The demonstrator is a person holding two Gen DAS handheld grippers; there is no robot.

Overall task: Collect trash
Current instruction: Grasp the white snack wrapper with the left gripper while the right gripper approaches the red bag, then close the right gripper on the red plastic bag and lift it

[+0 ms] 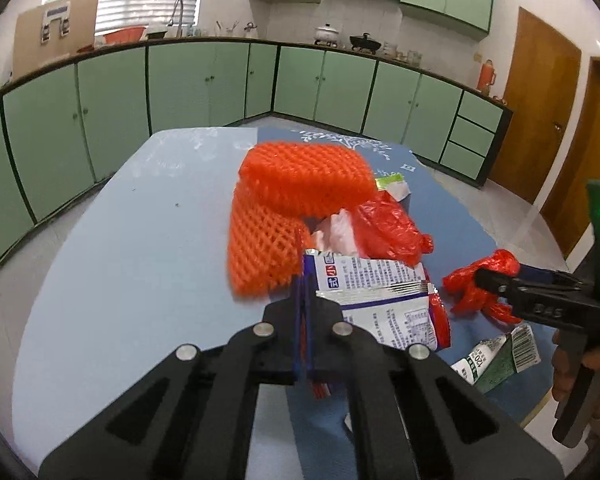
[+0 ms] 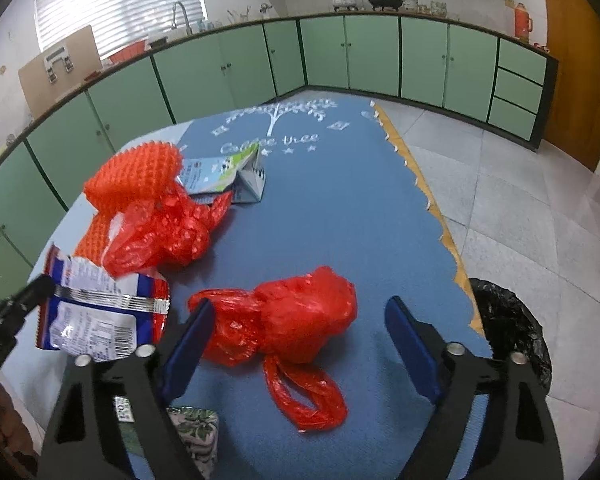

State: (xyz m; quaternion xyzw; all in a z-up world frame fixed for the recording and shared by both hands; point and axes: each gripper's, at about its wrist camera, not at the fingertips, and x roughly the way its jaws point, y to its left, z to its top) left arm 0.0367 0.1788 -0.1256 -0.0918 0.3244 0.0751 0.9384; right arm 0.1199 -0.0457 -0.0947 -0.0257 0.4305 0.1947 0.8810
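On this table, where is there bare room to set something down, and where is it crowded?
Free: the pale blue table left of the orange foam net, and the blue mat between the milk carton and its scalloped right edge. Crowded: the near middle, with the snack wrapper and both red plastic bags.

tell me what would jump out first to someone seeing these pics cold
The bright orange foam net heaped mid-table grabs the eye first, with a crumpled red plastic bag against it. Nearer, the left gripper is shut on a silver and blue snack wrapper, while the right gripper stands open around a second red bag on the blue table mat. A black-lined bin waits beside the table.
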